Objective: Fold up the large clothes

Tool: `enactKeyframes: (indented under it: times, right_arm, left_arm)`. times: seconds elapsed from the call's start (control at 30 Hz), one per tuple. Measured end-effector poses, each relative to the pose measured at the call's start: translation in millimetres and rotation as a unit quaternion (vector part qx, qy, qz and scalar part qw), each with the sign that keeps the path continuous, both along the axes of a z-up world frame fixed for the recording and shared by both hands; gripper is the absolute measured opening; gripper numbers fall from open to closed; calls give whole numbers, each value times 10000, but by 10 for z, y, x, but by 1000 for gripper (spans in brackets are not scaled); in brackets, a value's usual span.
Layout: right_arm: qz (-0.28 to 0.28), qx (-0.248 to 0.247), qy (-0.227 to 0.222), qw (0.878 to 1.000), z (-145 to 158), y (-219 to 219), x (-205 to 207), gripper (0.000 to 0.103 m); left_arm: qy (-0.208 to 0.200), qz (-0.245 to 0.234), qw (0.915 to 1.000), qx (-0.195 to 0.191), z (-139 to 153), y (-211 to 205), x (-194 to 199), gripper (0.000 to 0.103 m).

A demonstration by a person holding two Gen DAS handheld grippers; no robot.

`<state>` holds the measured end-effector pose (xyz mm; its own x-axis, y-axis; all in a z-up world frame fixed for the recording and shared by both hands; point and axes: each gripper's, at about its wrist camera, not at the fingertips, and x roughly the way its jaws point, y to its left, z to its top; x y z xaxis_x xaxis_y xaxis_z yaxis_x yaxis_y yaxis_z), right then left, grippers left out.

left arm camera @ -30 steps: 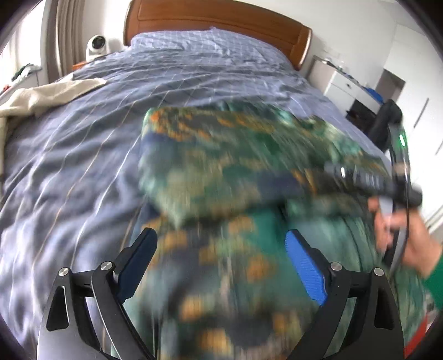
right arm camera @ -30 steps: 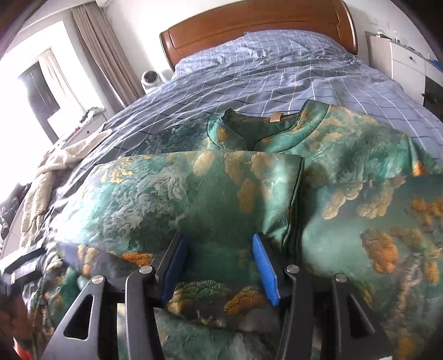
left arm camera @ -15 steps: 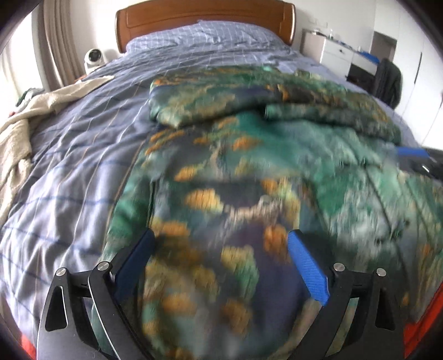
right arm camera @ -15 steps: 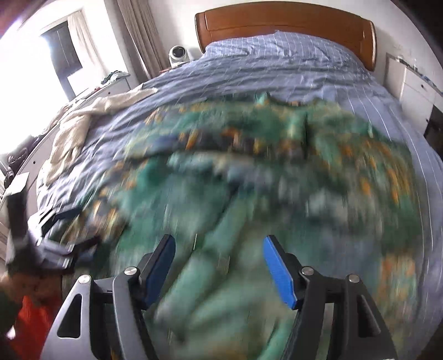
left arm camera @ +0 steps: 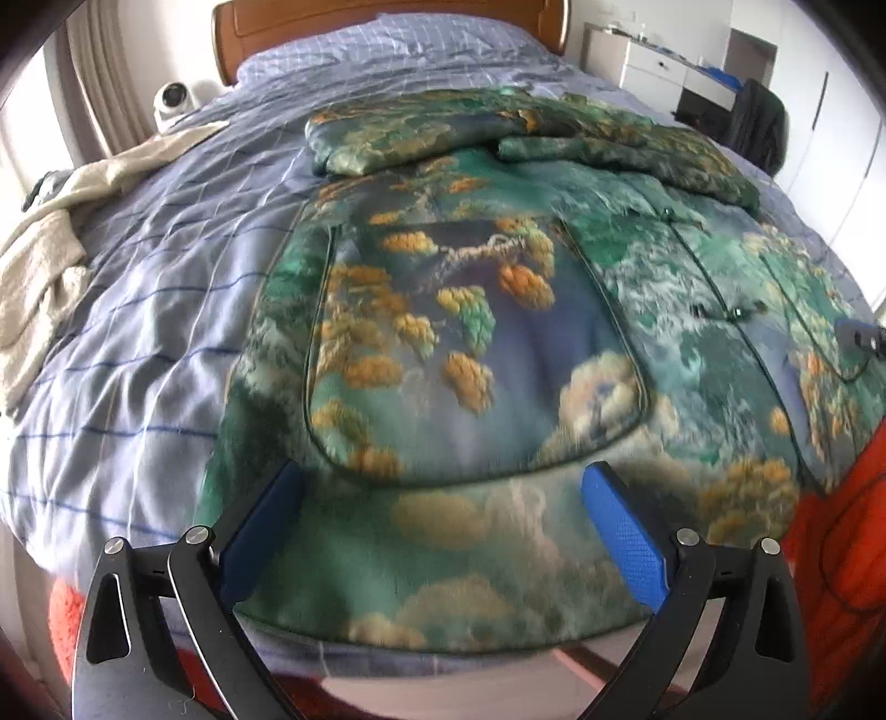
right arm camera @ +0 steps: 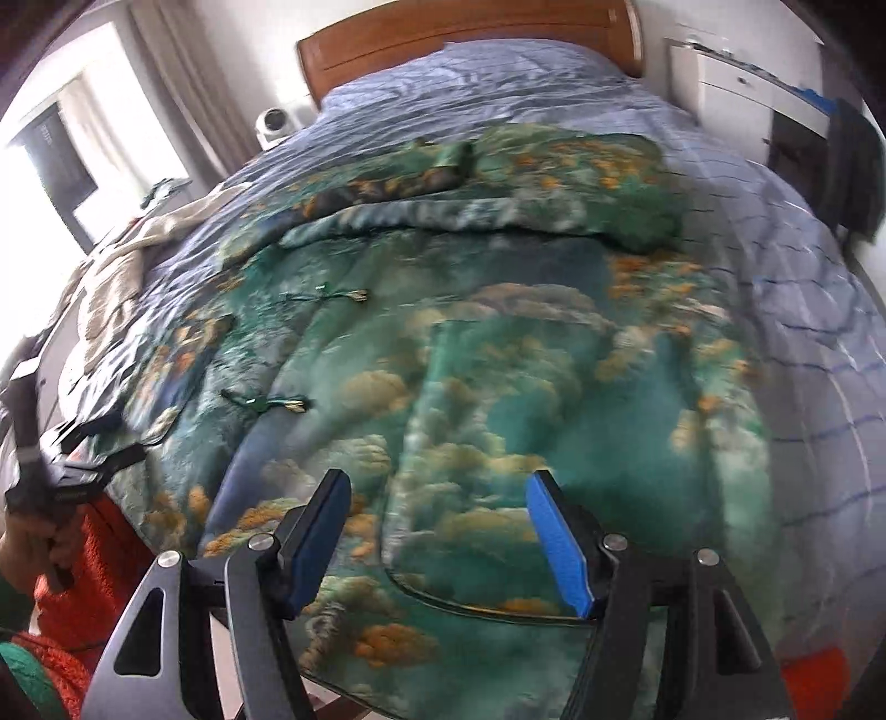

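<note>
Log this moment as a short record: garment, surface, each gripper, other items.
garment: green printed coat spread flat, sleeves folded across the chest at its far end
surface: bed with blue checked cover, wooden headboard
left gripper: open, jaws just opening, over the near hem, holding nothing
right gripper: open, holding nothing
other items: cream cloth at the bed's edge, white camera

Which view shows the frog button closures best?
Right wrist: two closures sit sharp on the green garment, left of centre. Left wrist shows them only as small dark knots far right, near the lens edge.
</note>
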<state>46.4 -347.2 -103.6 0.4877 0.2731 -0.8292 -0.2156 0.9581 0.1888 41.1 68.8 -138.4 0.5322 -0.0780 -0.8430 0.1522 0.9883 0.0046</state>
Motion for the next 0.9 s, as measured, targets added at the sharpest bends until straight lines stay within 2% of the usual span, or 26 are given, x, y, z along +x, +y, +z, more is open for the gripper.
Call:
enactKeyframes:
  times: [0.13, 0.2, 0.27, 0.37, 0.47, 0.57, 0.7, 0.83, 0.9]
  right_arm:
    - [-258, -58, 3, 9996, 13, -109, 7, 68]
    - [-348, 1, -30, 9994, 67, -166, 12, 68]
    - [-474, -51, -94, 9988, 127, -274, 4, 68]
    - [-708, -221, -24, 9972, 145, -479, -19, 68]
    - [-950, -375, 148, 9947, 120, -769, -36, 68]
    - [-1035, -428, 520, 9923, 38, -1060, -67, 68]
    - [-951, -45, 901, 9914, -89, -1302, -104, 68]
    - [-704, 155, 1162, 9906, -258, -1372, -29, 68]
    - [-698, 393, 1254, 9889, -281, -1392, -2, 70]
  left_arm:
    - [-118, 119, 9998, -143, 189, 171, -80, 101]
    - [-196, 295, 9987, -367, 282, 334, -71, 101]
    - [-195, 560, 9953, -772, 333, 583, -6, 101]
    - [15, 1039, 9883, -1117, 233, 903, 162, 101]
    - [322, 1152, 9822, -1449, 53, 1033, 307, 101]
    - [696, 951, 9772, -1767, -180, 1012, 438, 101]
    - [770, 520, 9843, -1499, -291, 800, 504, 102]
    - [963, 37, 9818, -1637, -264, 599, 461, 102]
    - [1004, -92, 9831, -1530, -264, 523, 411, 101]
